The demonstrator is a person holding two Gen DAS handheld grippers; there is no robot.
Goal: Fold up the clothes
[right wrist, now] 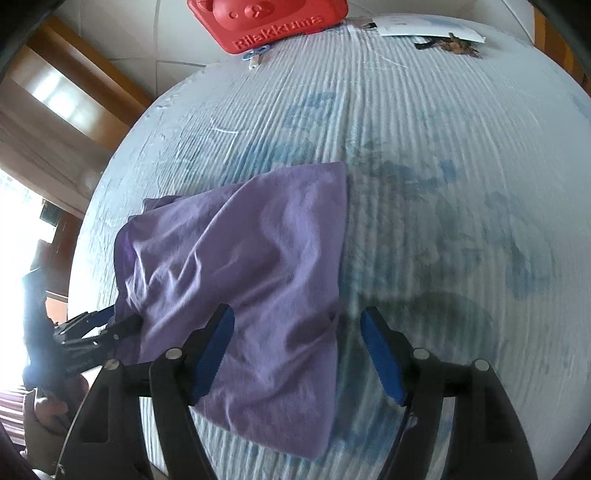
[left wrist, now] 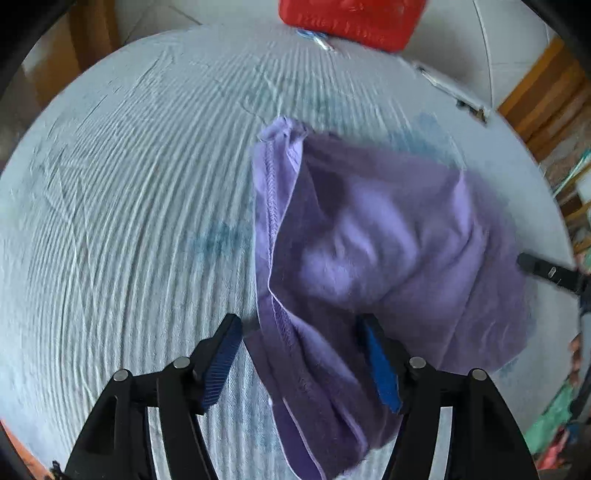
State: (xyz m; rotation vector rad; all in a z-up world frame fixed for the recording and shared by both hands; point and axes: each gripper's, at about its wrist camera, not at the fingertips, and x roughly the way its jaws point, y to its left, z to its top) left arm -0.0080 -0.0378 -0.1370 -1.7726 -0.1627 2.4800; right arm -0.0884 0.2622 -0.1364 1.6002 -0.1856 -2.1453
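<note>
A purple garment (left wrist: pixel 369 236) lies partly folded on the pale ribbed table cover (left wrist: pixel 129 203). My left gripper (left wrist: pixel 301 332) is open, with the garment's hemmed left edge lying between its fingers. In the right wrist view the same garment (right wrist: pixel 251 258) lies left of centre. My right gripper (right wrist: pixel 297 325) is open, with the garment's lower right edge between its fingers. The left gripper shows at the garment's left edge in the right wrist view (right wrist: pixel 110 325). The tip of the right gripper shows at the far right in the left wrist view (left wrist: pixel 546 271).
A red Rilakkuma box (right wrist: pixel 269 22) stands at the table's far edge, with a small blue item (right wrist: pixel 255 55) beside it. White papers (right wrist: pixel 428 27) lie at the far right. Wooden furniture (left wrist: pixel 543 92) stands beyond the table.
</note>
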